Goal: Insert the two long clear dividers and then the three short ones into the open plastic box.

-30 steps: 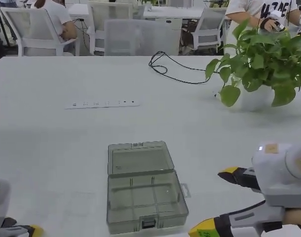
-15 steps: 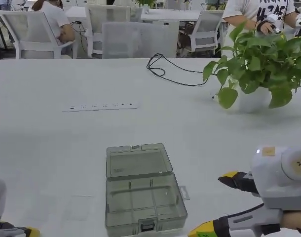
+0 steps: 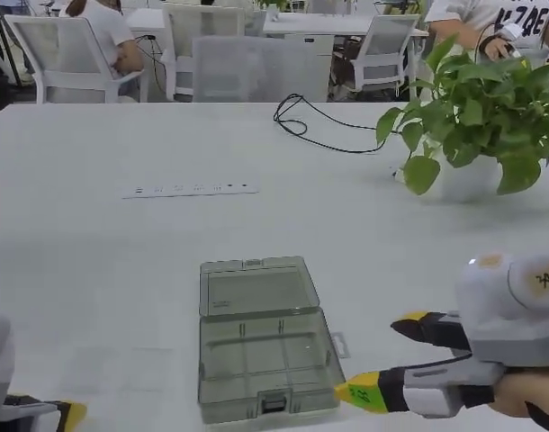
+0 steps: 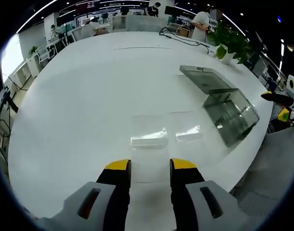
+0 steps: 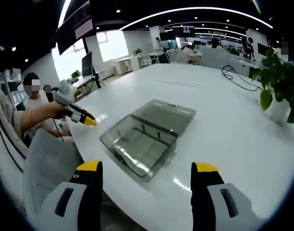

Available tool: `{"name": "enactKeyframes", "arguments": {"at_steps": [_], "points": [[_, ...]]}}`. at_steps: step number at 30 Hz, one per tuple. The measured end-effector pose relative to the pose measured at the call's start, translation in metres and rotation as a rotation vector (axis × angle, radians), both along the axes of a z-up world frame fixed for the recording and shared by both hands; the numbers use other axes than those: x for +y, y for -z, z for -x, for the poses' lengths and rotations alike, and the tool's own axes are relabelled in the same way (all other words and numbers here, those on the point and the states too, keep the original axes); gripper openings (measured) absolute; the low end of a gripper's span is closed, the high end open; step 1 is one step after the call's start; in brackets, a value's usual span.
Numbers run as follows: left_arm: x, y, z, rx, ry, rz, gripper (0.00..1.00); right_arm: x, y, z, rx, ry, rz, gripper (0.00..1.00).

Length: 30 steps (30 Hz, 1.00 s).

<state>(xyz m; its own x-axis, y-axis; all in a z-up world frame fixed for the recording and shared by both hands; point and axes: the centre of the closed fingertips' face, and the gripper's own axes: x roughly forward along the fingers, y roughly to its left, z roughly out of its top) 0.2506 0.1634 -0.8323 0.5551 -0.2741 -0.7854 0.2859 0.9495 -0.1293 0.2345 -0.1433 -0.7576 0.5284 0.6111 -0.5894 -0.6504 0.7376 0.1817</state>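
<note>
Bright even overhead office light, soft shadows, fisheye edge distortion, glare on white table (image 3: pixel 121 270)

The box (image 3: pixel 265 360) was set on the table (image 3: pixel 94 270) near its front edge, with the lid (image 3: pixel 256 286) laid open behind it. The dividers (image 4: pixel 149 139) were laid flat on the table to the left of the box, in two lots side by side, just ahead of the left gripper (image 4: pixel 151 164). The right gripper (image 3: pixel 371 358) was held just beside the box's front right corner. A power strip (image 3: pixel 186 190) was laid farther back, left of the box. A cable (image 3: pixel 319 126) was looped near the far edge, with a potted plant (image 3: pixel 477 108) to its right. Chairs (image 3: pixel 67 49) were ranged beyond the table.
</note>
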Motion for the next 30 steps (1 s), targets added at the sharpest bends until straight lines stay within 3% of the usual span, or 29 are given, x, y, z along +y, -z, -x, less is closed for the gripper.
{"name": "enactKeyframes", "arguments": {"at_steps": [4, 7, 8, 15, 18, 22, 25, 30], "points": [[-0.02, -0.014, -0.003, -0.073, 0.014, 0.076, 0.3, 0.012, -0.005, -0.004, -0.001, 0.01, -0.037, 0.69], [-0.03, -0.023, -0.003, -0.109, 0.001, 0.126, 0.3, 0.023, -0.009, -0.006, 0.003, 0.012, -0.074, 0.65], [-0.035, -0.029, -0.006, -0.146, -0.001, 0.156, 0.3, 0.029, -0.011, -0.007, 0.003, 0.017, -0.098, 0.64], [-0.053, -0.045, -0.002, -0.21, -0.009, 0.235, 0.3, 0.063, -0.028, -0.012, 0.004, 0.044, -0.236, 0.57], [-0.066, -0.056, -0.003, -0.236, -0.042, 0.35, 0.3, 0.075, -0.033, -0.013, 0.005, 0.048, -0.272, 0.55], [-0.074, -0.062, 0.001, -0.246, -0.064, 0.402, 0.3, 0.095, -0.039, -0.011, -0.02, 0.035, -0.294, 0.5], [-0.086, -0.072, 0.004, -0.27, -0.076, 0.474, 0.3, 0.111, -0.045, -0.011, -0.017, 0.042, -0.336, 0.47], [-0.1, -0.084, 0.008, -0.301, -0.055, 0.502, 0.3, 0.13, -0.049, -0.009, -0.016, 0.035, -0.371, 0.42]]}}
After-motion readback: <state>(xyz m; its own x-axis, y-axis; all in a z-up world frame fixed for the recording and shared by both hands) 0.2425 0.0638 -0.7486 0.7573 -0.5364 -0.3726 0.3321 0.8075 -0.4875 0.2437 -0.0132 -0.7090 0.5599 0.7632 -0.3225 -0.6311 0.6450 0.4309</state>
